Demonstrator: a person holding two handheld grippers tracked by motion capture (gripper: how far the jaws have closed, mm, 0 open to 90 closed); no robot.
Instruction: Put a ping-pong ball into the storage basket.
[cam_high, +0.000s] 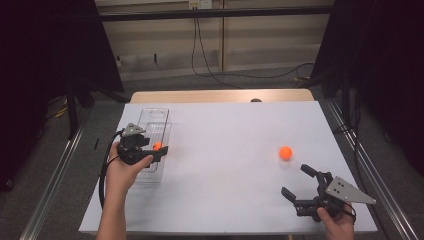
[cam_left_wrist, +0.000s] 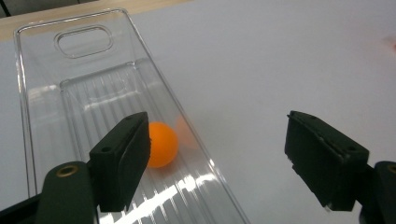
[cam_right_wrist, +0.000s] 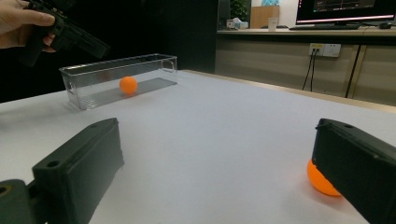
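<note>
A clear plastic bin (cam_high: 161, 116) stands at the table's left, with an orange ball (cam_high: 157, 146) resting on its ribbed floor (cam_left_wrist: 93, 98). My left gripper (cam_high: 159, 152) hovers over the bin's near part, open, nothing between its jaws. In the left gripper view the ball (cam_left_wrist: 161, 144) lies just past the left jaw of that gripper (cam_left_wrist: 224, 158). A second orange ball (cam_high: 285, 153) sits on the white table at the right. My right gripper (cam_high: 295, 180) is open just short of it. In the right gripper view this ball (cam_right_wrist: 322, 179) peeks from behind the right jaw of my right gripper (cam_right_wrist: 219, 177).
The white table top (cam_high: 225, 150) runs to a wooden strip (cam_high: 220, 96) at the far edge. In the right gripper view the bin (cam_right_wrist: 93, 74) with its ball (cam_right_wrist: 128, 85) stands far left, the other hand's gripper (cam_right_wrist: 65, 32) above it. Dark curtains flank the table.
</note>
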